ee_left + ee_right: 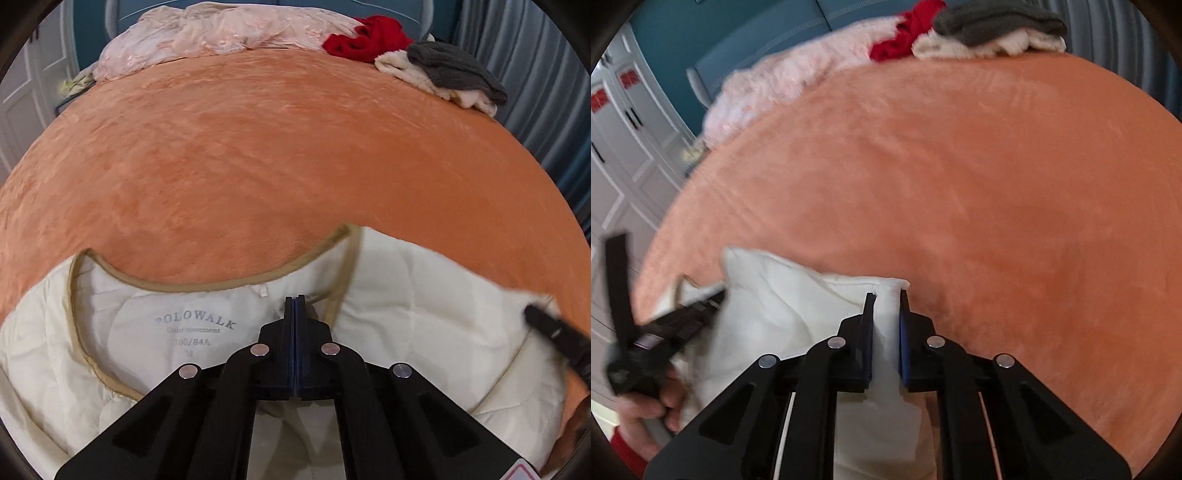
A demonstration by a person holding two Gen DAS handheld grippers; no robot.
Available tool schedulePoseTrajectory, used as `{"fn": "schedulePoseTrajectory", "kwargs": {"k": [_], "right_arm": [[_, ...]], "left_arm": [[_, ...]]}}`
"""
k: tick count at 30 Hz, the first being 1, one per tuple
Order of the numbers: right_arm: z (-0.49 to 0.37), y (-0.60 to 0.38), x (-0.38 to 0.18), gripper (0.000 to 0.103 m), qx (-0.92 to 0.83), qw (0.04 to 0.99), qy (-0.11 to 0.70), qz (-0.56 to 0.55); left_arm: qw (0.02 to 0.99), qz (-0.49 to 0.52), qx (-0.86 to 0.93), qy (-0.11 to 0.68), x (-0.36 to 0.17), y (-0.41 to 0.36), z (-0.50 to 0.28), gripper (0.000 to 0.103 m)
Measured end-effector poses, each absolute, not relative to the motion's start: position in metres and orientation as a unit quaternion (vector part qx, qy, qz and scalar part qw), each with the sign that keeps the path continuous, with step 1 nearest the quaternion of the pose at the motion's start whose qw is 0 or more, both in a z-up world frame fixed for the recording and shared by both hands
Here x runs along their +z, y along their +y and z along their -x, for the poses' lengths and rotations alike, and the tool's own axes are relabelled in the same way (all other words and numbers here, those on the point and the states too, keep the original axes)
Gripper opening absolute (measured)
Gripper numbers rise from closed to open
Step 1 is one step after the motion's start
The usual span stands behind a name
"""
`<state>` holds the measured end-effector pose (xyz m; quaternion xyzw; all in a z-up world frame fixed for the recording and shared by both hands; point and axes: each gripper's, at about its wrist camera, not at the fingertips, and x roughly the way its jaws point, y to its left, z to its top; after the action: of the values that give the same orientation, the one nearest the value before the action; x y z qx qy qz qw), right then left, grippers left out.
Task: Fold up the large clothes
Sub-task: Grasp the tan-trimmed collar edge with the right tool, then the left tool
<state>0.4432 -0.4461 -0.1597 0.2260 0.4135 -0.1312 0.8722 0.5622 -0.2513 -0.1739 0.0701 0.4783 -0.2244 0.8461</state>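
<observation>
**What the two wrist views left unclear**

The cream quilted jacket point(406, 325) ran off the near edge of the left wrist view, its lower part hidden behind the left gripper point(295, 306). Whether cloth sat between the pressed-together fingers could not be told. The right gripper point(554, 336) was blurred and cut off at the right edge. The label's point(194, 328) smaller print was too blurred to read.

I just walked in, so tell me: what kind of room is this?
Most likely a bedroom. A wide bed with an orange cover fills the view, clothes are piled at its far end, and white panelled closet doors stand beside it.
</observation>
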Motion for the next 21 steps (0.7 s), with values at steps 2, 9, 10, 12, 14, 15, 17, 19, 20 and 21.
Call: {"fn": "schedulePoseTrajectory", "kwargs": {"k": [2, 9, 10, 12, 14, 15, 17, 19, 20, 21], "right_arm": [[-0.447, -0.444, -0.168, 0.013, -0.136, 0.870, 0.421, -0.216], [-0.428, -0.442, -0.124, 0.021, -0.146, 0.887, 0.387, -0.206], [-0.423, -0.434, -0.110, 0.021, -0.144, 0.897, 0.374, -0.189], [-0.422, -0.414, -0.089, 0.025, -0.119, 0.911, 0.357, -0.168], [-0.431, -0.380, -0.073, 0.034, -0.074, 0.920, 0.357, -0.145], [-0.439, -0.363, -0.070, 0.035, -0.049, 0.920, 0.365, -0.135], [-0.458, -0.328, -0.074, 0.035, 0.000, 0.916, 0.385, -0.113], [-0.476, -0.295, -0.090, 0.029, 0.037, 0.905, 0.414, -0.088], [-0.483, -0.285, -0.097, 0.016, 0.047, 0.900, 0.425, -0.083], [-0.492, -0.271, -0.113, 0.005, 0.067, 0.887, 0.450, -0.081]], "left_arm": [[0.847, -0.066, -0.223, 0.477, -0.175, -0.249, -0.563, 0.000], [0.871, -0.034, -0.215, 0.440, -0.138, -0.204, -0.545, 0.008], [0.875, -0.039, -0.211, 0.435, -0.133, -0.192, -0.543, 0.009], [0.878, -0.057, -0.200, 0.431, -0.127, -0.171, -0.542, 0.009], [0.875, -0.075, -0.194, 0.437, -0.125, -0.147, -0.541, 0.019], [0.874, -0.085, -0.191, 0.438, -0.125, -0.138, -0.539, 0.026], [0.873, -0.106, -0.193, 0.435, -0.126, -0.124, -0.537, 0.029], [0.868, -0.123, -0.204, 0.436, -0.129, -0.117, -0.535, 0.029], [0.862, -0.126, -0.213, 0.442, -0.133, -0.115, -0.535, 0.029], [0.856, -0.127, -0.222, 0.449, -0.138, -0.114, -0.535, 0.028]]}}
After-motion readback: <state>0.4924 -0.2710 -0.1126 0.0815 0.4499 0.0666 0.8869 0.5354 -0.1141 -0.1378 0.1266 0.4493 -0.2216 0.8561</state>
